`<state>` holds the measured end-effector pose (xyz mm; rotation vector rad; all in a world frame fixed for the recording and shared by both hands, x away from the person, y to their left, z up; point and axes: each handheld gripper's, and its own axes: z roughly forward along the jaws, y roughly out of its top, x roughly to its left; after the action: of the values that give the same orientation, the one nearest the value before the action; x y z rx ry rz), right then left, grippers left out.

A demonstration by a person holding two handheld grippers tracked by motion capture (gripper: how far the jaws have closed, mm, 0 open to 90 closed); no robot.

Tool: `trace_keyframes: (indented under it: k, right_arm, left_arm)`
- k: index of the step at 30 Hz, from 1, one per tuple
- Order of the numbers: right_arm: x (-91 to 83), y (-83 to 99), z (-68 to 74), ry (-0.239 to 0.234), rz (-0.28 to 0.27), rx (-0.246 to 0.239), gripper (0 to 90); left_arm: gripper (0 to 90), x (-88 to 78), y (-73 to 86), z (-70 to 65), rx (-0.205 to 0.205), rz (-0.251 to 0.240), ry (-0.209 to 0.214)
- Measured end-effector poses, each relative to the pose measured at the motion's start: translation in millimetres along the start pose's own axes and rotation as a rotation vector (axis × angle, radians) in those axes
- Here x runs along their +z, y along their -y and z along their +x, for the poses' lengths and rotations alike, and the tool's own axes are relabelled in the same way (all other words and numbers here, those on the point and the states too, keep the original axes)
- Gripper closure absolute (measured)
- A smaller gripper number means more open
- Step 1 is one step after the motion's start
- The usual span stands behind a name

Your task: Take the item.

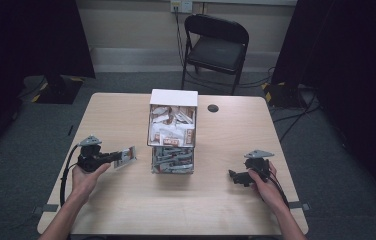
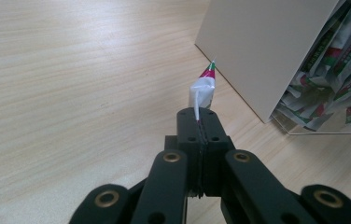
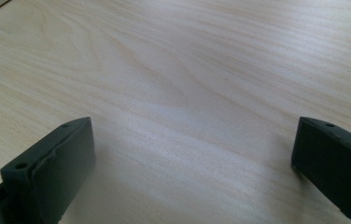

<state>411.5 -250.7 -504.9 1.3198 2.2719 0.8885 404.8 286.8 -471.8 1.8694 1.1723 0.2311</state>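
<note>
**Inspector:** Item first. One sachet, white with a red and green end, is clamped edge-on between the jaws of the left gripper. It stands up out of the jaw tips, held above the table, just beside the white wall of the box.

**Assistant:** How much of it is in the grip?

**Inspector:** Only its lower edge, as far as the left gripper view shows. The jaws are closed tight on that thin margin. My judgement: a pinch that shallow may let the sachet slide or swing free if the hand turns quickly.

**Assistant:** And the box?

**Inspector:** It sits mid-table, with white and brown packets in the upper part and a clear lower tray packed with similar red and green sachets. Some bulge at the open side. A gripper brushing that edge could drag several out onto the wood.

**Assistant:** The other hand?

**Inspector:** The right gripper is low over bare table, well apart from the box, jaws spread wide with nothing between them. No concern there, though its trailing cable could snag a sleeve.

**Assistant:** Anything unclear?

**Inspector:** Whether the sachet touches the box wall. I cannot tell.
</note>
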Motion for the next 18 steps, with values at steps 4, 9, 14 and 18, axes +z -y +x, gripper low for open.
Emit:
trace_keyframes:
  k: [4,9,14,18]
  right_arm:
    - [0.0,0.0,0.0,0.0,0.0,0.0,0.0]
    - [0.0,0.0,0.0,0.0,0.0,0.0,0.0]
    - [0.0,0.0,-0.1,0.0,0.0,-0.001,0.0]
    - [0.0,0.0,0.0,0.0,0.0,0.0,0.0]
  left_arm:
    - [89.5,5.1,-0.9,5.2,-0.016,0.024,-0.01]
    - [89.3,15.4,-3.6,9.4,-0.036,0.022,-0.021]
    - [89.0,23.0,-7.6,7.0,-0.017,0.028,-0.03]
    - [87.6,29.5,-5.9,9.7,-0.023,0.037,-0.04]
